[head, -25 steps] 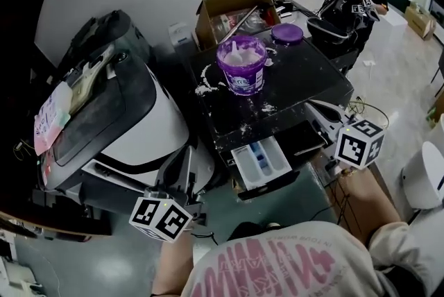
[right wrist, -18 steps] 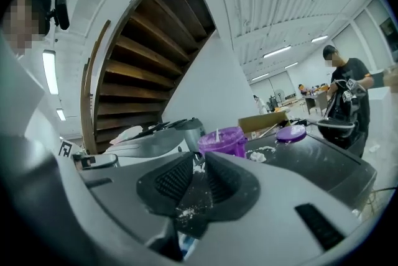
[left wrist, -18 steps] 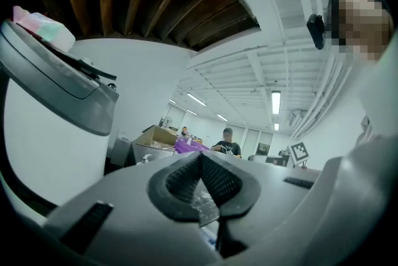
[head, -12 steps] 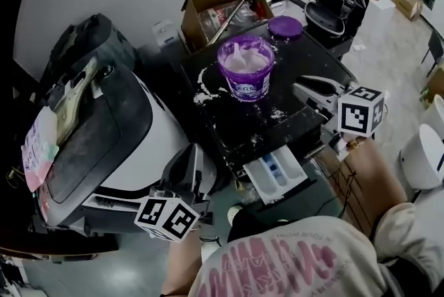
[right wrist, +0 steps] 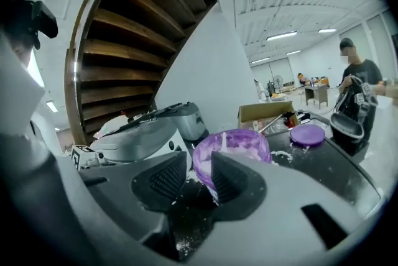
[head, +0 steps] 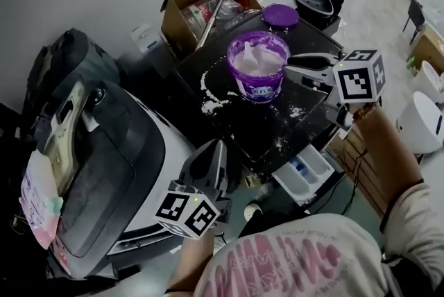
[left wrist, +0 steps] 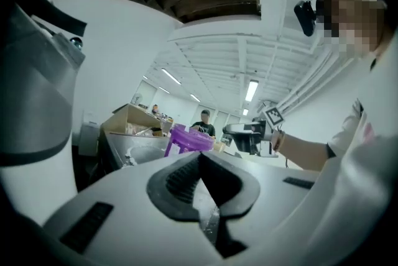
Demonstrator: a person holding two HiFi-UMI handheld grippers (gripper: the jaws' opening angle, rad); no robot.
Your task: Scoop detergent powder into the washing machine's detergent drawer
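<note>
- Left gripper view looks along the left gripper: its two pads are pressed together at the tip with nothing between them, a detail the head view is too coarse to settle.
- Head view alone shows the rounded white-and-grey appliance at the left. The left gripper sits low just beside it, pointing roughly level at the near left corner of the washing machine.
- The left forearm rises from beside the person's torso, with the marker cube nearest the body.
- The purple detergent tub stands open and upright on the machine's black top, far of centre. Spilled powder is scattered to its left and near side.
- Right gripper view shows what the left one hides – white powder heaped in the tub with a white scoop handle standing in it. The purple lid lies flat farther right, before a cardboard box.
- The right gripper has just been opening. Its pads stand spread with only air between them, and the tub shows beyond the gap.
- In the head view its tips are just beside the tub's right wall; whether they touch cannot be told.
- The right arm reaches out long from the near right, wrist level, pointing left.
- Only the head view shows the detergent drawer – pulled out at the machine's near right, below that arm.
</note>
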